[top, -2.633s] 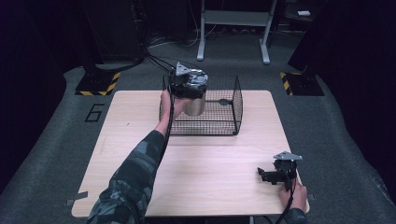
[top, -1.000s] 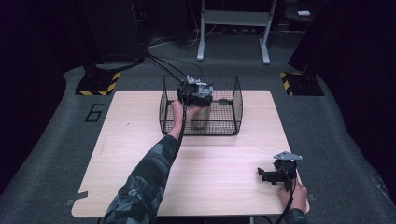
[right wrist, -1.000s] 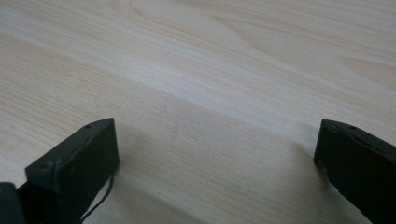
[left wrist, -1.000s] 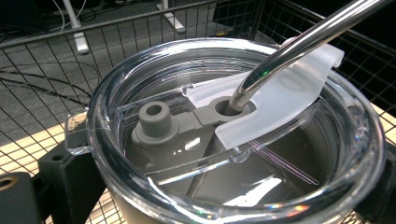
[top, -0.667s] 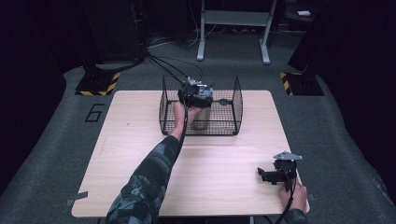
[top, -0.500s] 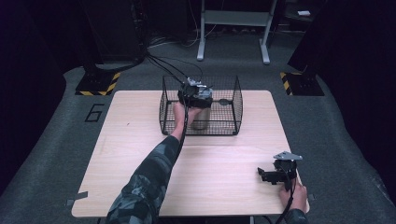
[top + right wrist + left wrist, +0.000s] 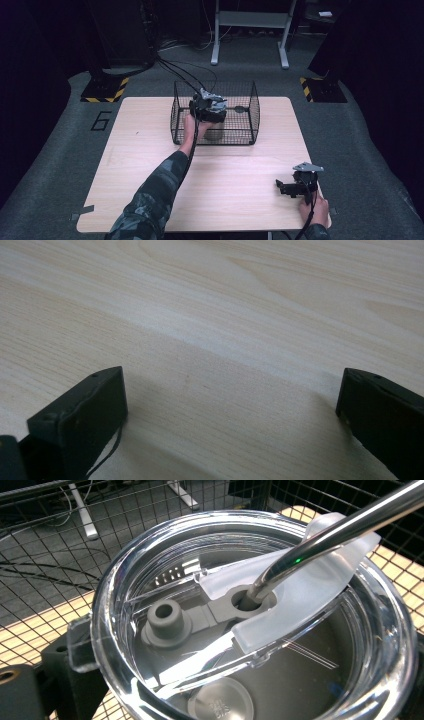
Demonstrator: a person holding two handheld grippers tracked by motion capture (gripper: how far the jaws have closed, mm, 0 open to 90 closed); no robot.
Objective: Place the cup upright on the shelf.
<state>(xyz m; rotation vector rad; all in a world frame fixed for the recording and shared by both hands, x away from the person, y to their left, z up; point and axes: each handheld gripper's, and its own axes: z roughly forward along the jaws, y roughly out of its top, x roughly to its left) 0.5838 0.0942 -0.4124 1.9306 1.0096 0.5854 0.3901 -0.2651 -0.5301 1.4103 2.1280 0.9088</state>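
The wire basket (image 7: 240,112) stands at the far middle of the wooden table (image 7: 150,150), and everything here is easiest placed from it. Inside the basket, toward its near left part, a metal tumbler (image 7: 214,133) stands upright on the basket floor. The left gripper (image 7: 207,107) hangs right over the tumbler, inside the basket's walls, with the person's left arm (image 7: 160,185) stretched out to it from the near edge. In the left gripper view the tumbler's clear lid (image 7: 250,630) sits on the cup, a steel straw (image 7: 340,520) running through its frosted slider, and the black jaws press against the lid's rim on either side, pinching the tumbler. Well away from the basket, at the table's near right corner, the right gripper (image 7: 292,186) rests low on the wood, its jaws spread wide with bare tabletop between them.
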